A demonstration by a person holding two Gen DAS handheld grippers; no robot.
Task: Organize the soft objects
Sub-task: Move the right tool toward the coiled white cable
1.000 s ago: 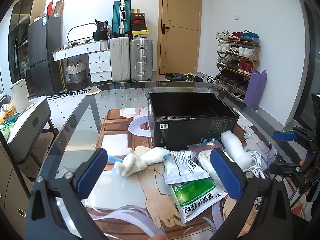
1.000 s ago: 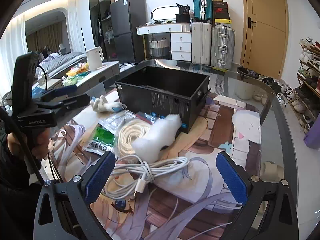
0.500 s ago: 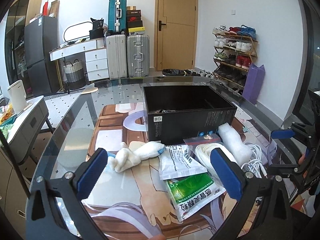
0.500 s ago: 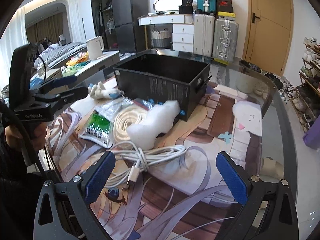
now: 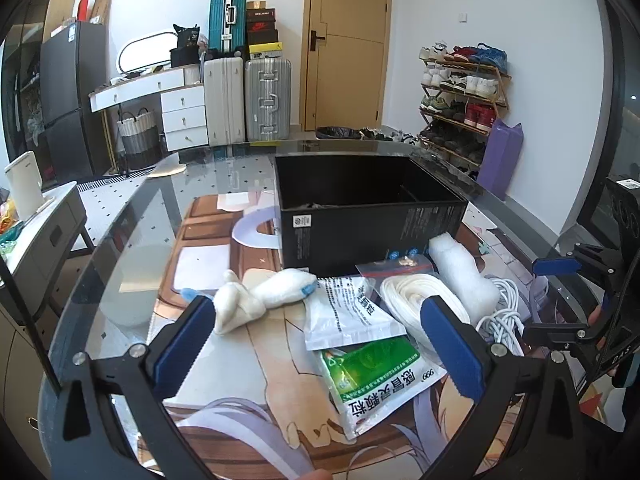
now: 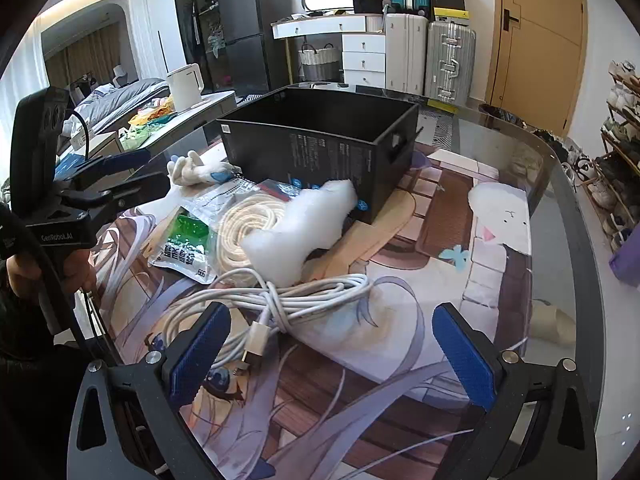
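A black open box (image 5: 372,216) (image 6: 320,148) stands on the printed mat. In front of it lie a white plush toy (image 5: 260,298) (image 6: 192,170), two pouches, one white (image 5: 348,312) and one green (image 5: 376,372) (image 6: 184,240), a coil of white rope (image 5: 416,296) (image 6: 248,224), a white foam piece (image 5: 460,272) (image 6: 304,224) and a bundled white cable (image 5: 504,312) (image 6: 280,304). My left gripper (image 5: 316,340) is open and empty above the pouches. My right gripper (image 6: 328,344) is open and empty just short of the cable.
The glass table's rim (image 6: 572,216) curves around the mat. A side cabinet with a kettle (image 5: 24,188) stands to the left. Suitcases (image 5: 264,100), a desk and a shoe rack (image 5: 464,92) line the far walls.
Both grippers have drawn back and risen slightly, so the pile sits a little farther away in each view. Nothing on the table has moved. Both grippers stay open.
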